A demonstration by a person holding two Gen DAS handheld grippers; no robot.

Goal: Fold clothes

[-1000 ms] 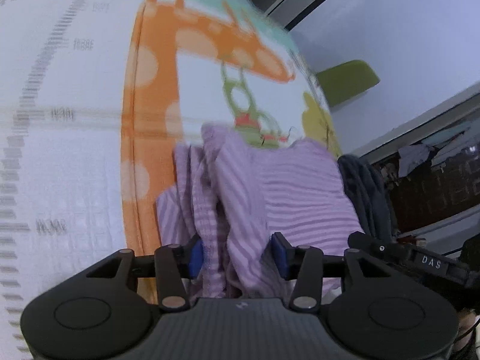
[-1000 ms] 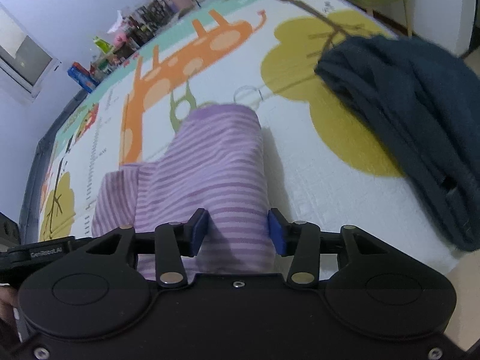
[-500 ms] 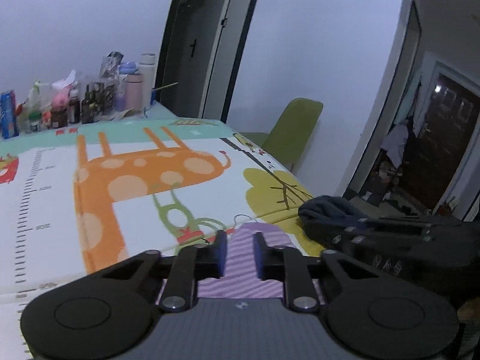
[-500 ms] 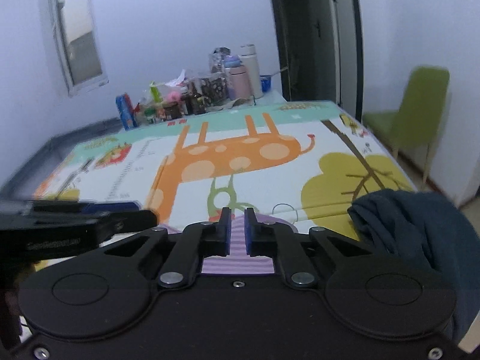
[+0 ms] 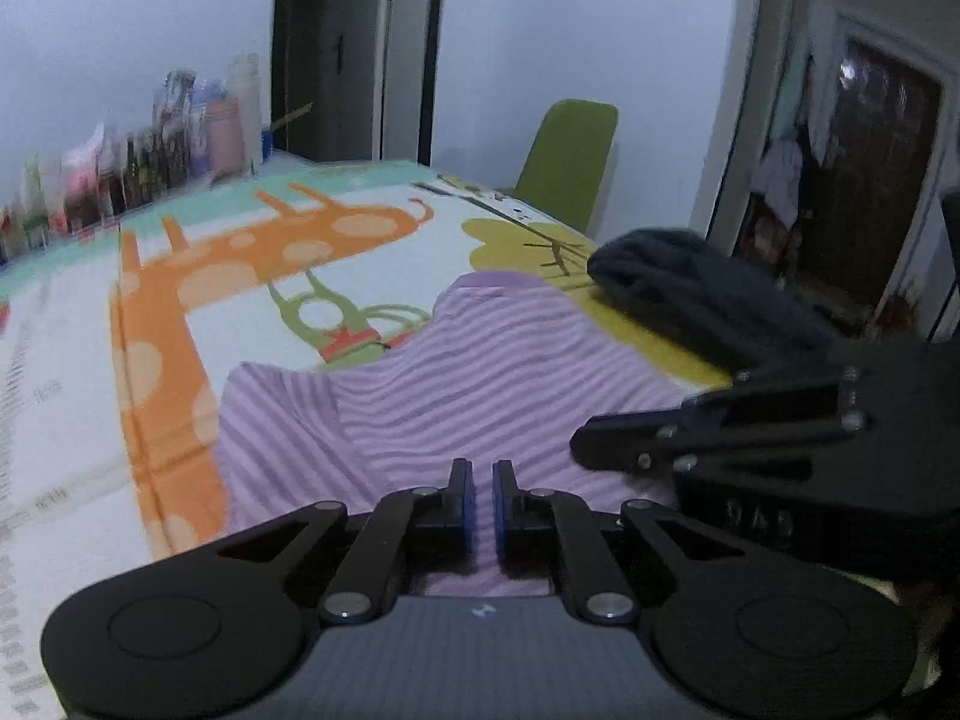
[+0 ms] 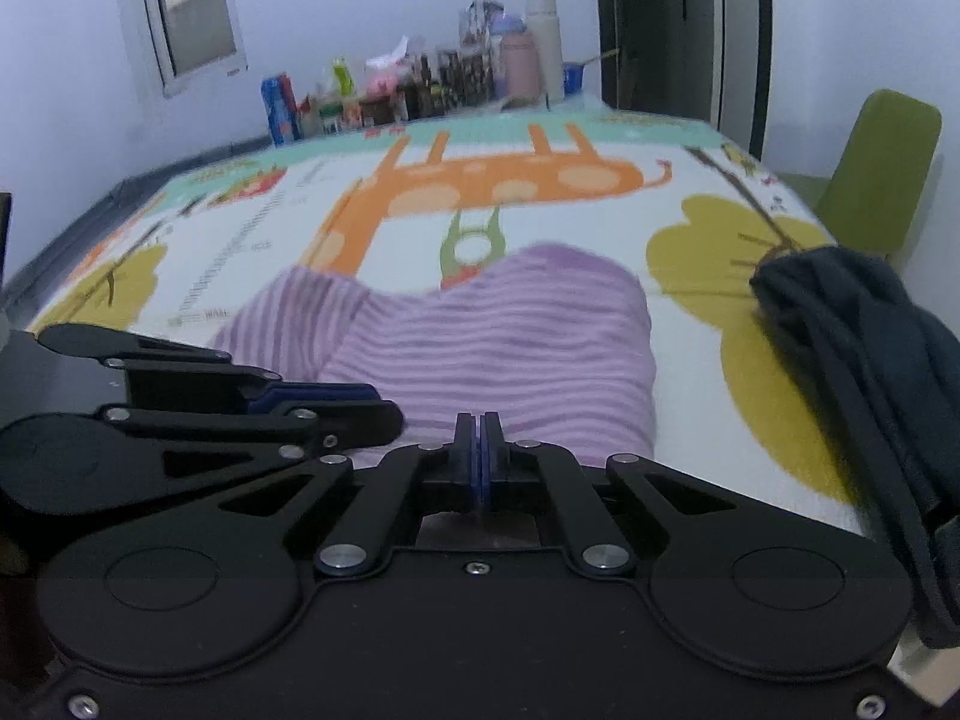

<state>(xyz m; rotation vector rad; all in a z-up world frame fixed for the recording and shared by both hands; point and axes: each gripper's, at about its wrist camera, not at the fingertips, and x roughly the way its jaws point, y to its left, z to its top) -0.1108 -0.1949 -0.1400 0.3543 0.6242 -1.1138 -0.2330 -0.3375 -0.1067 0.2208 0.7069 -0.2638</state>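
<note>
— Two garments lie on the counter (image 6: 690, 324), which is covered by a mat printed with an orange giraffe and yellow-green trees. Where is the one being folded?

— The lilac-and-white striped knit garment (image 6: 498, 342) lies bunched at the near edge, directly ahead of both tools. One sleeve-like part spreads to the left, over the giraffe's neck.

— And the left tongs (image 5: 484, 507)?

— Their blue pads are nearly together, with a narrow gap between them, and the striped cloth fills that gap at the garment's near edge. They look clamped on it.

— The right tongs (image 6: 482, 459)?

— Pressed fully together at the hem of the same garment. Whether cloth is caught between the pads, I cannot tell. The two tools sit side by side, each visible in the other's camera.

— What else?

— A dark navy folded garment (image 6: 870, 348) rests at the right edge, beside the striped one but apart from it. Bottles and jars (image 6: 420, 90) crowd the far end, and a green chair (image 6: 882, 168) stands beyond the right corner.
</note>
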